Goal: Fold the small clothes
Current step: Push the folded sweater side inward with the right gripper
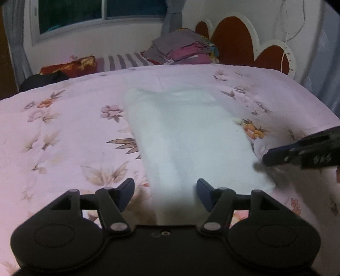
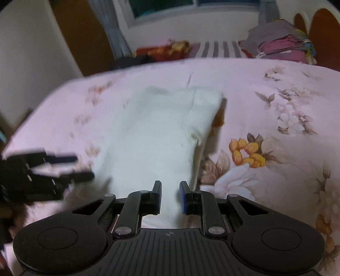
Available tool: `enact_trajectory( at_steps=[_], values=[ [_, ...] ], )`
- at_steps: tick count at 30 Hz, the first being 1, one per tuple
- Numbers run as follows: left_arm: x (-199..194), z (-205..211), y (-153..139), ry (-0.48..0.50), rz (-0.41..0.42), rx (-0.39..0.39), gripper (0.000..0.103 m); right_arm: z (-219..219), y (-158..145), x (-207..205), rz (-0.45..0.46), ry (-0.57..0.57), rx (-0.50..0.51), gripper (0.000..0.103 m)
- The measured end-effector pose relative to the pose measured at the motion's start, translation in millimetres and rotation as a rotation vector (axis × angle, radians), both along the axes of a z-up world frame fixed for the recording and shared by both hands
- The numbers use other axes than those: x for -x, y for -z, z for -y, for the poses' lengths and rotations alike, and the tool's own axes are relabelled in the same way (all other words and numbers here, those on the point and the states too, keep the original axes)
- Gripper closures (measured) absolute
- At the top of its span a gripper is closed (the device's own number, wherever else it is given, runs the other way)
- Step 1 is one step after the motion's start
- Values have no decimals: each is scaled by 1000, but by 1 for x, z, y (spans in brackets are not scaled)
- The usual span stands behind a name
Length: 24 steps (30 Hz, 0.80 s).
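Observation:
A white garment [image 1: 187, 135] lies folded into a long strip on the pink floral bedspread [image 1: 63, 131]. My left gripper [image 1: 165, 191] is open, its two fingers spread wide over the strip's near end without pressing it. In the right wrist view the same garment [image 2: 157, 127] runs away from my right gripper [image 2: 170, 196], whose narrow jaws are shut on its near edge, and the garment's right side is lifted slightly off the bedspread [image 2: 276, 180]. The right gripper [image 1: 265, 158] reaches in from the right at the strip's near right corner. Blurred at the left, the left gripper [image 2: 85, 167] shows its fingers apart.
A pile of folded clothes [image 1: 184, 51] sits at the far side by a red and white headboard [image 1: 233, 42]. Left of the pile are a striped sheet [image 1: 125, 60], a red pillow [image 1: 70, 65] and a dark item [image 1: 42, 81]. A window [image 1: 95, 12] is behind.

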<state>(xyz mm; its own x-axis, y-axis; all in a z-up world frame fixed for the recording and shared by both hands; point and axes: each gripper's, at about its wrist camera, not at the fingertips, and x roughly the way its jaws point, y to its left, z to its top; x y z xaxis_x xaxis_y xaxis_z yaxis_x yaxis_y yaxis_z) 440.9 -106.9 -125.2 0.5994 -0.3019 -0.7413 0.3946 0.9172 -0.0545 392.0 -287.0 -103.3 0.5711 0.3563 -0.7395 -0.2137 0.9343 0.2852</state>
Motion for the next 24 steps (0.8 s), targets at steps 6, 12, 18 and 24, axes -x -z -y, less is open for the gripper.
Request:
enact_trajectory(
  at_steps=[6, 12, 18, 24],
  values=[
    [-46, -20, 9, -163, -91, 191, 13, 46, 8, -23, 45, 211, -209, 20],
    [-95, -42, 31, -260, -258, 406, 18, 80, 24, -76, -46, 281, -436, 15],
    [-114, -45, 44, -266, -339, 446, 30, 95, 57, -108, -213, 263, -575, 15],
    [-123, -34, 48, -217, -348, 416, 30, 87, 67, -123, -261, 180, -592, 25]
  ],
)
